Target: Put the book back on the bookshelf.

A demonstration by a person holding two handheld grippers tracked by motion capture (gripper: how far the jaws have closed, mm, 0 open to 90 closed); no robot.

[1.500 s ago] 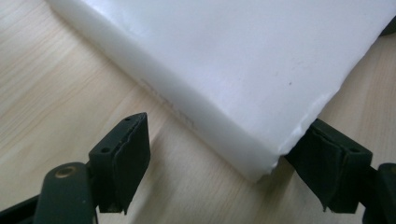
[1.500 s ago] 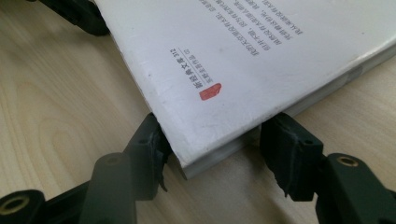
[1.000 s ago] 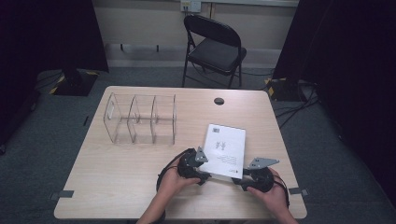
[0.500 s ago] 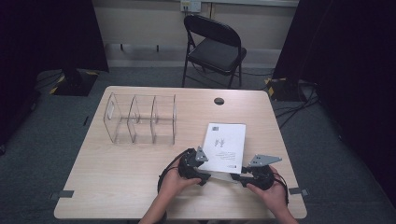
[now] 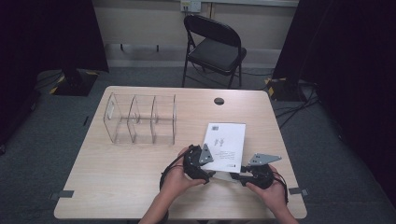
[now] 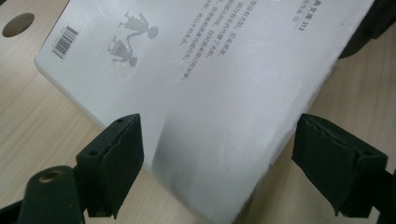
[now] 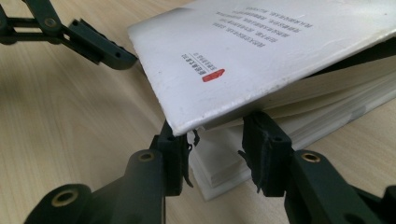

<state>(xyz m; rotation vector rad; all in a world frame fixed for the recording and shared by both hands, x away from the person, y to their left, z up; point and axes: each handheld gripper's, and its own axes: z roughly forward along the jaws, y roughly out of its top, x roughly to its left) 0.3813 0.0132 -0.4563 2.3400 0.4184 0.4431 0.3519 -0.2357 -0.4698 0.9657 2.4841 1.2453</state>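
Observation:
A white paperback book (image 5: 226,142) lies on the wooden table (image 5: 140,186) with its back cover up. My left gripper (image 5: 211,172) is at its near left corner. The jaws have just been opening and now stand open, wider than the book (image 6: 210,93) between them, with its pads clear of it (image 6: 219,158). My right gripper (image 5: 234,176) is at the near right corner. The jaws have just been closing. Its tips (image 7: 215,149) sit under the raised cover (image 7: 261,46), astride the corner of the pages, and I see no pinch. One left finger (image 7: 98,44) shows beyond.
A clear plastic divider rack (image 5: 140,119) stands on the table's back left. A round cable hole (image 5: 219,101) sits near the far edge. A black folding chair (image 5: 212,46) stands behind the table. Cables lie on the floor at the right.
My left gripper has risen slightly at the book's near left corner. The right hand has stayed in place at the near right corner.

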